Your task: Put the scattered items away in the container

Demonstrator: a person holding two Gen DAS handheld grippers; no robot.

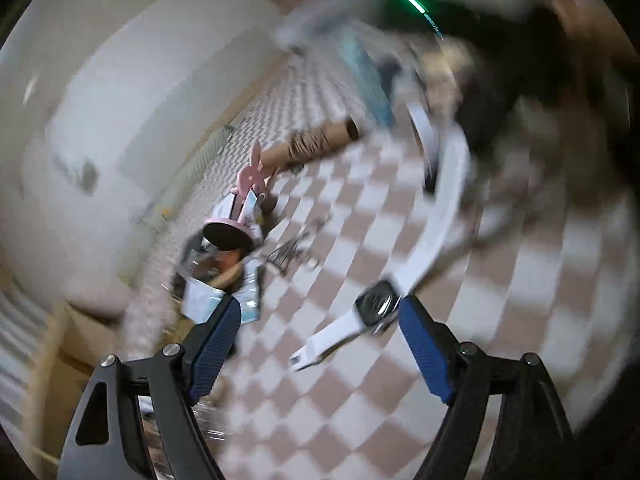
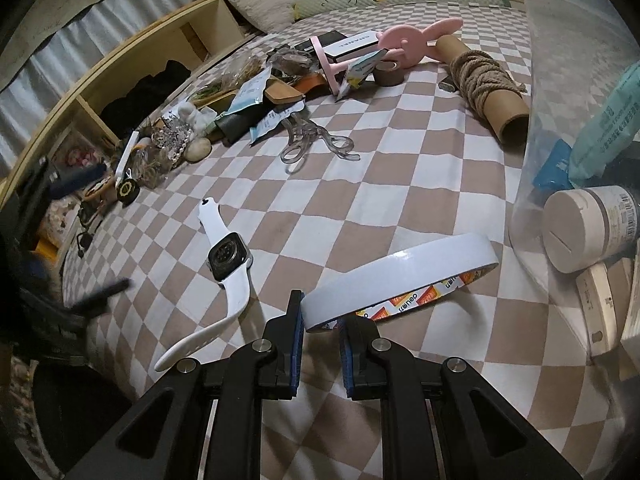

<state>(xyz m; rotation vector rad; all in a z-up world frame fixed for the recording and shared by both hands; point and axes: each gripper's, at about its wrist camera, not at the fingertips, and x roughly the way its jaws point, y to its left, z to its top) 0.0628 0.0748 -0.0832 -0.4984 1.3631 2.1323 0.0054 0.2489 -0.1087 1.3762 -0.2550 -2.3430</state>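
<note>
- Right gripper [image 2: 321,322]: fingers closed narrowly on the near rim of the white tape roll [image 2: 404,280], which is tilted above the checkered bed [image 2: 400,184].
- Left gripper [image 1: 320,320]: fingers spread wide over the white smartwatch [image 1: 376,304], gripping nothing; this view is motion-blurred.
- Clear container [image 2: 532,184]: at the right edge, cut off, with a white jar [image 2: 580,232] inside.
- Open checkered cloth lies between watch and scissors [image 2: 316,140].
- Farther back: rope-wrapped cardboard tube [image 2: 484,84], pink rabbit stand [image 2: 404,46], and a clutter pile beside the wooden shelf [image 2: 132,76].

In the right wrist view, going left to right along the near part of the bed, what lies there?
White-strapped smartwatch → right gripper shut on the white roll of double-sided tape → round cream-lidded jar inside the clear plastic container.
</note>
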